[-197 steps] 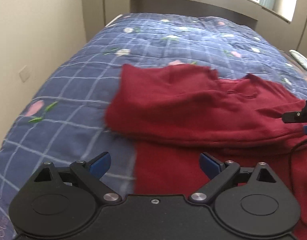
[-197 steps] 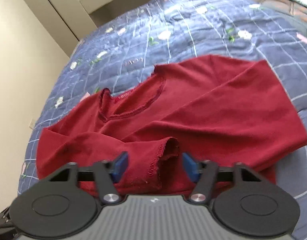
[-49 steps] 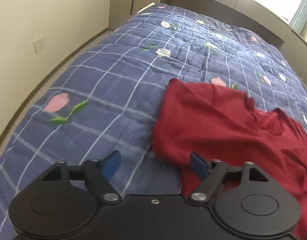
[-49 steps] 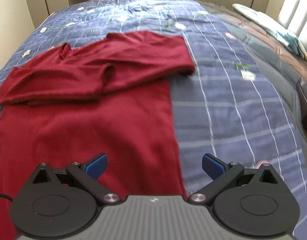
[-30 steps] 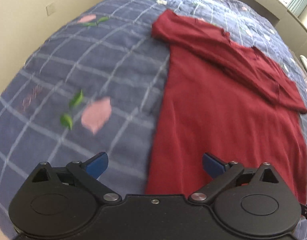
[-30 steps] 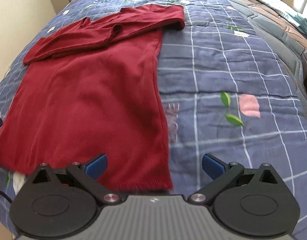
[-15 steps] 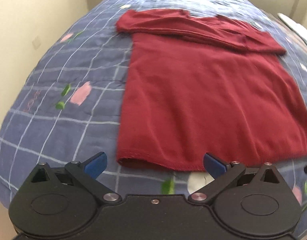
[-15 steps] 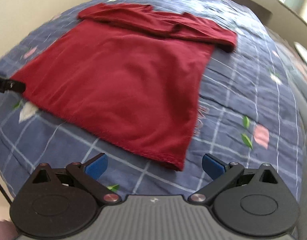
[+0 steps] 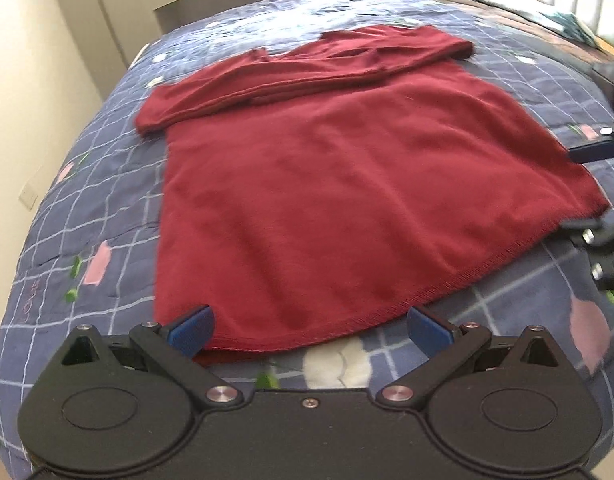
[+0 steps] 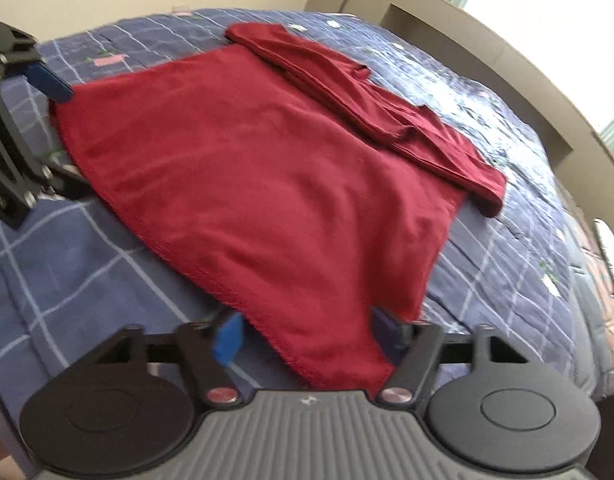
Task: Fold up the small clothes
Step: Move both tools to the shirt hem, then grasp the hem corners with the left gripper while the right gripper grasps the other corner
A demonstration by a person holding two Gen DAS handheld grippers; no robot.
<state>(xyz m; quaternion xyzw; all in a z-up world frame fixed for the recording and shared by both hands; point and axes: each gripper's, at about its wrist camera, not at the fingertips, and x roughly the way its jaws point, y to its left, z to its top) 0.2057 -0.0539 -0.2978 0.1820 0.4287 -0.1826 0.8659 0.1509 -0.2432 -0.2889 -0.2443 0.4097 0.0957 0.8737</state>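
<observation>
Red knit top (image 9: 347, 184) lies flat on a blue checked quilt (image 9: 103, 184), sleeves already folded across its far end. Both grippers have swung from the sleeves to the hem within seconds, so the bottom-up fold looks next. Left gripper (image 9: 309, 330), fingers wide apart, straddles the hem's left corner; right gripper (image 10: 307, 334), also spread, brackets the right corner with cloth between its pads, not yet pinched. Bare quilt flanks the top on both sides; beyond the sleeves, bedding runs clear to the headboard (image 10: 507, 60).
</observation>
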